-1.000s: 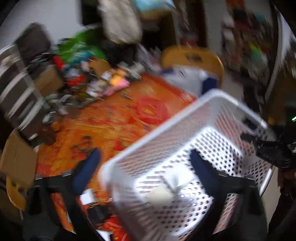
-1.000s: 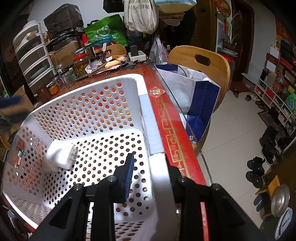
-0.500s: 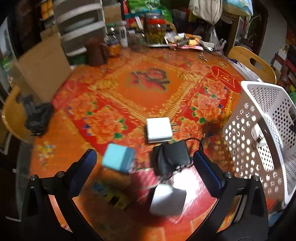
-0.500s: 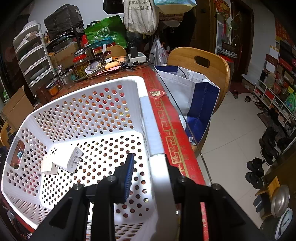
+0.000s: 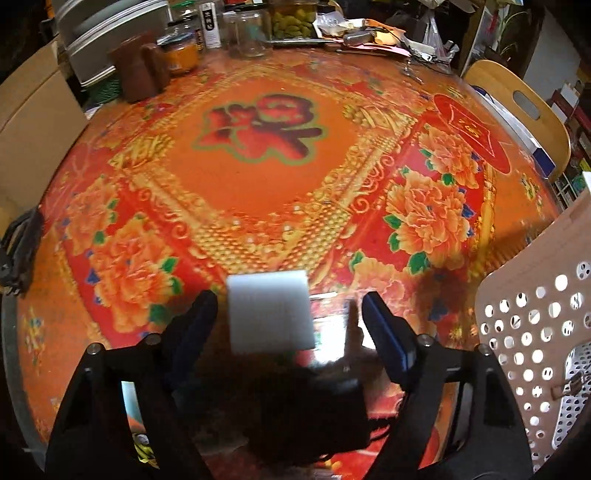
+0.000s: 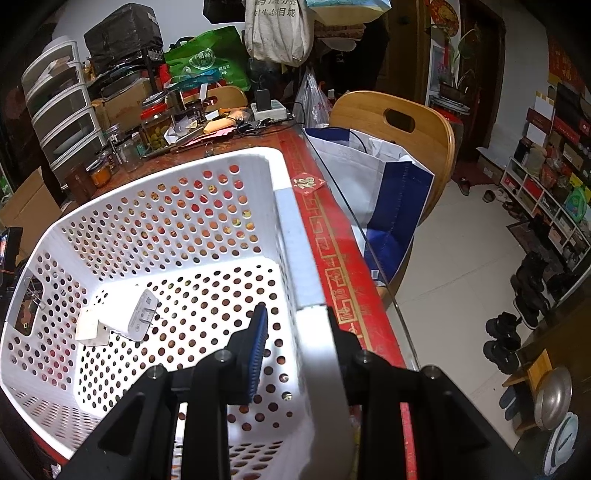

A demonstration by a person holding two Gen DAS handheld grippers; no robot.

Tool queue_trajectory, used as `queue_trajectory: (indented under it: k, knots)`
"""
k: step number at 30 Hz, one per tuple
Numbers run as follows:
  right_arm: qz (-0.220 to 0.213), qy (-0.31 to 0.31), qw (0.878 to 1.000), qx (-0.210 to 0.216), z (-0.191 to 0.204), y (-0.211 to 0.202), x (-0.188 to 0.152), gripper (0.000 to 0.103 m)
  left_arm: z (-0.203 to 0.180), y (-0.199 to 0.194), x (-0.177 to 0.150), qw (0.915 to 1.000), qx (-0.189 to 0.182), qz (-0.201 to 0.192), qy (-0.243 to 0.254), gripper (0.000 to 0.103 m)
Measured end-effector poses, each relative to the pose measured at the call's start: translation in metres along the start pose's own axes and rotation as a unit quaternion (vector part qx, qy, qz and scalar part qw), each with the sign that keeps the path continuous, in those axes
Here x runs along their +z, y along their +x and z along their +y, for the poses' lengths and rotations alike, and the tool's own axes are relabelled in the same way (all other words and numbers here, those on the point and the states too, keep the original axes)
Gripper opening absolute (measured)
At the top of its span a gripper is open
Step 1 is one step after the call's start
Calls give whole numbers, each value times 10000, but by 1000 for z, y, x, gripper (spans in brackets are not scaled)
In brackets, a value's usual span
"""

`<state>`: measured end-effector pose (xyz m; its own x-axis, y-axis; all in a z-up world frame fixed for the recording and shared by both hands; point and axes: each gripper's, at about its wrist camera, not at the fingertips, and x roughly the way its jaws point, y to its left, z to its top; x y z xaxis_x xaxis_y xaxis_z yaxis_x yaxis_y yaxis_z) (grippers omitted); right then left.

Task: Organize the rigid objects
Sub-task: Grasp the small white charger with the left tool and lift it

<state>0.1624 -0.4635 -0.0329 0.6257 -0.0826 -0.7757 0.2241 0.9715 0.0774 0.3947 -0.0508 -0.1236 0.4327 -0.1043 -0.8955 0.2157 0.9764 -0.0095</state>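
In the left wrist view my left gripper (image 5: 288, 314) is open low over the red floral tablecloth (image 5: 258, 184), with a white charger block (image 5: 269, 314) between its fingers and not clamped. A black object (image 5: 314, 413) lies just below it. The white perforated basket (image 5: 535, 332) stands at the right. In the right wrist view my right gripper (image 6: 295, 328) is shut on the basket's right rim (image 6: 291, 236). Inside the basket lie a white plug adapter (image 6: 136, 314) and a small white block (image 6: 88, 326).
Jars (image 5: 251, 33), a brown pot (image 5: 136, 74) and clutter line the table's far edge. A wooden chair (image 6: 399, 122) with a white and blue bag (image 6: 380, 184) stands beside the table. Plastic drawers (image 6: 62, 110) stand at the back left.
My left gripper left the basket after dropping a white adapter there, swung back over the table and came down around the white charger block. The right gripper kept its hold on the rim.
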Motion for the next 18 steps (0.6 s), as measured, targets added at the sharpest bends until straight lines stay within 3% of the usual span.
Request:
queue_trajectory:
  k: [2, 7, 9, 14, 18]
  knots:
    - [-6, 0, 10000, -9, 0, 0, 0, 27, 3, -3, -2, 10000, -8, -43, -75, 54]
    - [-15, -50, 10000, -47, 2, 0, 1, 27, 8, -10, -8, 9996, 48, -253, -150, 54]
    - [-14, -68, 10000, -62, 2, 1, 1, 27, 12, -25, -13, 9983, 130, -544, -168, 54]
    - [6, -102, 9999, -92, 3, 1, 1, 27, 12, -61, -17, 9859, 741, -1493, -129, 54]
    - [3, -83, 9999, -79, 3, 1, 1, 27, 5, -70, -16, 9805, 929, -1734, 9, 54]
